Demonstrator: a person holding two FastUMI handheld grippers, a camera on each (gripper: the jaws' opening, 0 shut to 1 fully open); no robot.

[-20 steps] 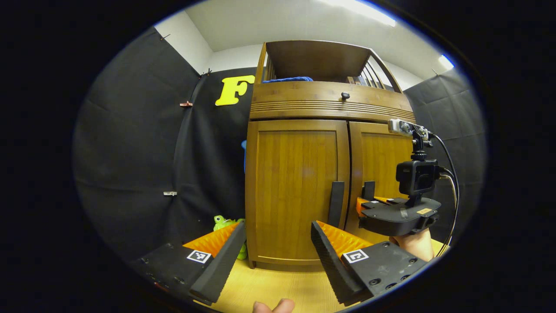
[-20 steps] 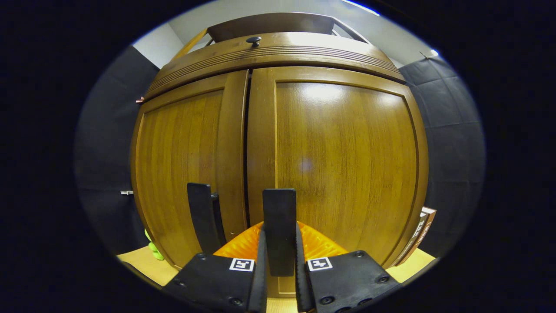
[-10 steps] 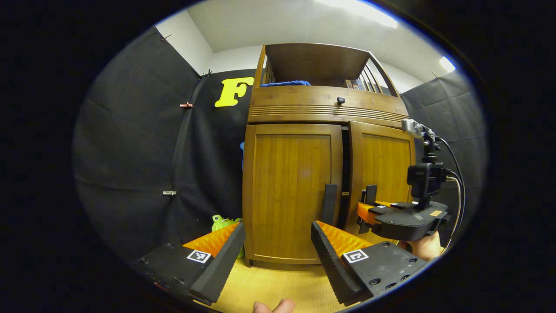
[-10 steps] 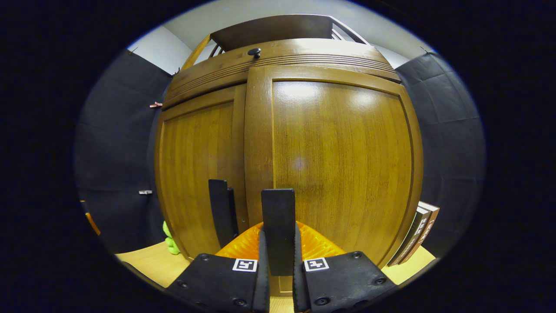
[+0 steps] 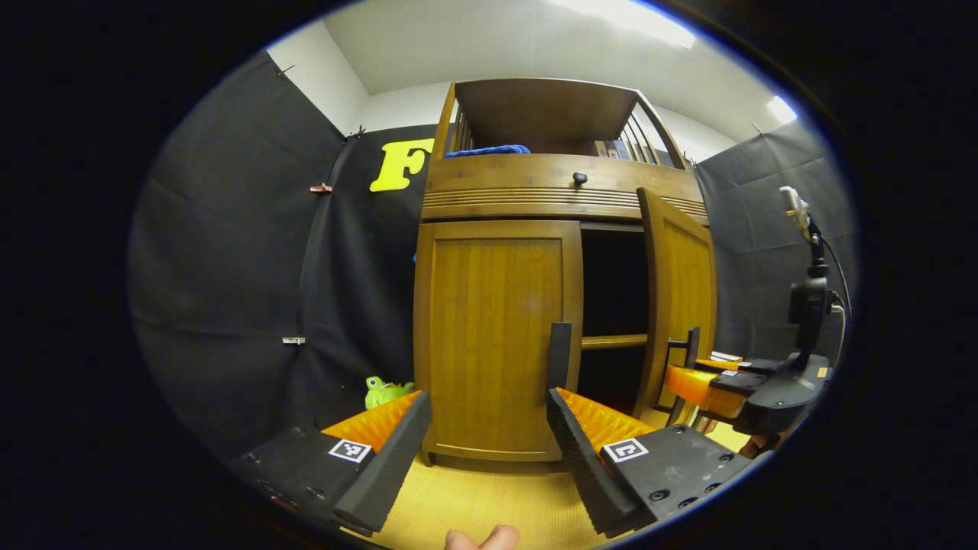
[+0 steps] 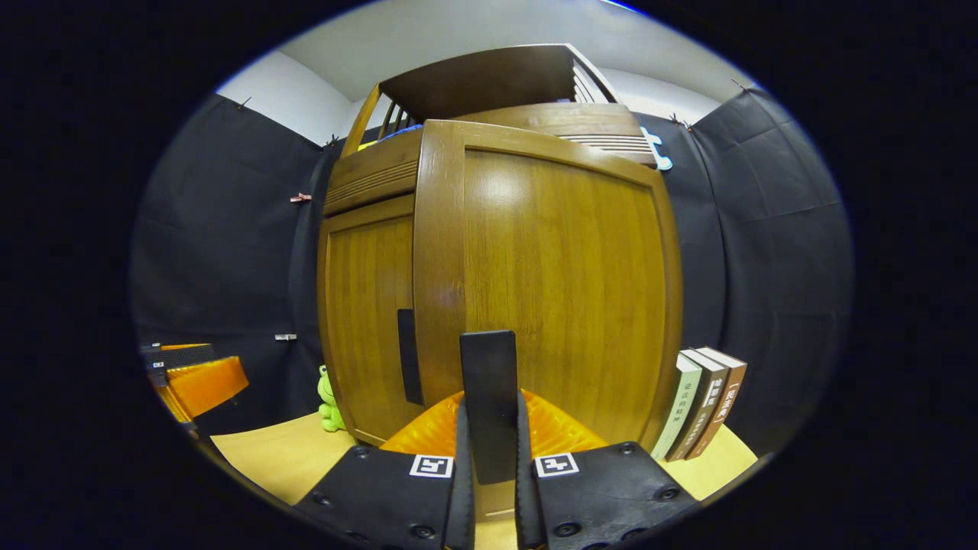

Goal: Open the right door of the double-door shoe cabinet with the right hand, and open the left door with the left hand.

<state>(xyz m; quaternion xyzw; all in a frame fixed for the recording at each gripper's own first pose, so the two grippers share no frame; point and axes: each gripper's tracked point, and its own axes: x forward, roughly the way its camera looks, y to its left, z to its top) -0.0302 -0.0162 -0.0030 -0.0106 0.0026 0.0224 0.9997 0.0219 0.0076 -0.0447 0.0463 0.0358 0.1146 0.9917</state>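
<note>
With the right hand-held gripper (image 6: 489, 458) pinching the right door's handle (image 6: 489, 397) and that right door (image 5: 676, 305) part-swung, pull on along the hinge arc, while the spread left hand-held gripper (image 5: 489, 439) lines up on the left door's handle (image 5: 559, 355) of the shut left door (image 5: 493, 336).

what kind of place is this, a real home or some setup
Probably a staged recording booth, not a home: black cloth walls surround a lone wooden shoe cabinet on a tabletop, with props such as a green toy frog and books.
</note>
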